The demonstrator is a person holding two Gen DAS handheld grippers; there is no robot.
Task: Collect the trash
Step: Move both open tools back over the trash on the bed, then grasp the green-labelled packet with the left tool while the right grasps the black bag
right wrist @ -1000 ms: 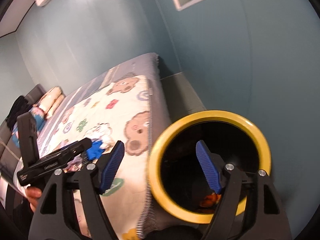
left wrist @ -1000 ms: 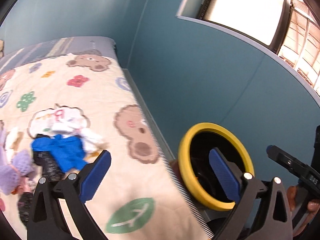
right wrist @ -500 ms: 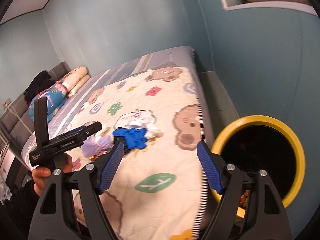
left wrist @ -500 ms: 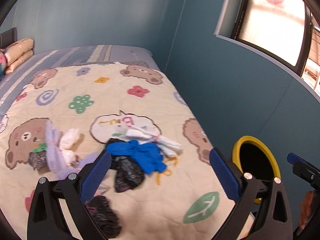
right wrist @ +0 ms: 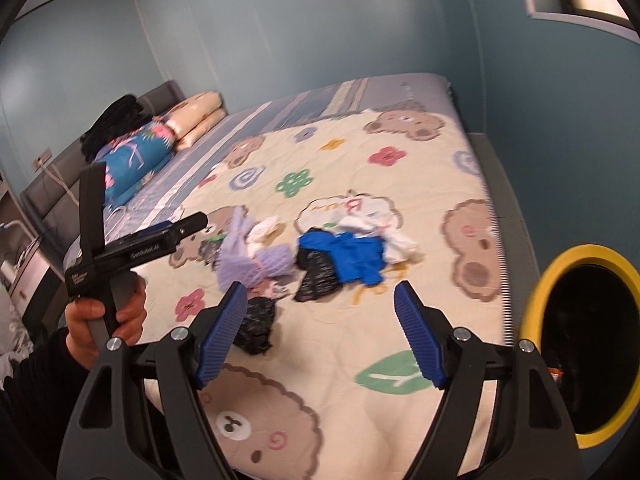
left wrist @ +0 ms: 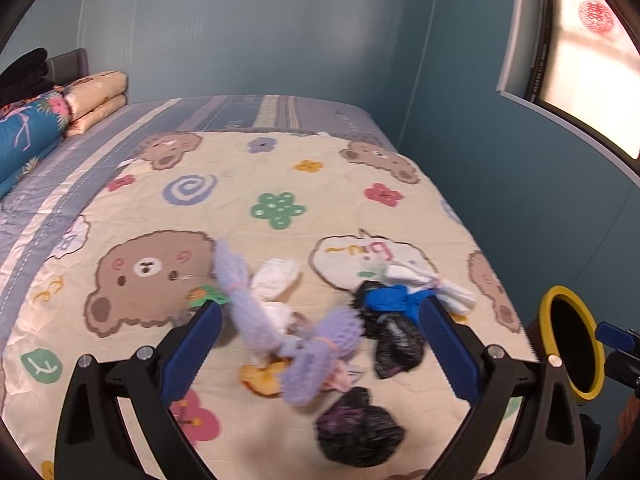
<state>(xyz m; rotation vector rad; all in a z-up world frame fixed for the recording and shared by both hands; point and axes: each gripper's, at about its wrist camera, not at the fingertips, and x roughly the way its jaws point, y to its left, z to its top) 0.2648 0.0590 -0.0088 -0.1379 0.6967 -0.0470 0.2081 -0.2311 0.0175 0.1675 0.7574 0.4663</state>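
Note:
A pile of trash lies on the bear-print quilt (left wrist: 256, 184): purple foam nets (left wrist: 316, 340), white tissue (left wrist: 276, 276), a blue glove (left wrist: 392, 300) and crumpled black bags (left wrist: 356, 428). My left gripper (left wrist: 320, 308) hangs open over the pile with nothing between its blue pads. My right gripper (right wrist: 320, 288) is open too, a little short of the blue glove (right wrist: 352, 256) and a black bag (right wrist: 256, 320). The right wrist view also shows the left gripper (right wrist: 160, 240) in a hand, off to the left. A yellow-rimmed bin (left wrist: 545, 320) stands beside the bed on the right.
The bin (right wrist: 584, 251) sits in the narrow gap between the bed's edge and the blue wall. Folded bedding and pillows (right wrist: 140, 156) lie at the head of the bed. A window (left wrist: 580, 52) is high on the right wall.
Both views have swung left, away from the bin's mouth and onto the bed. The trash pile has come to the middle of both. Both grippers stay open.

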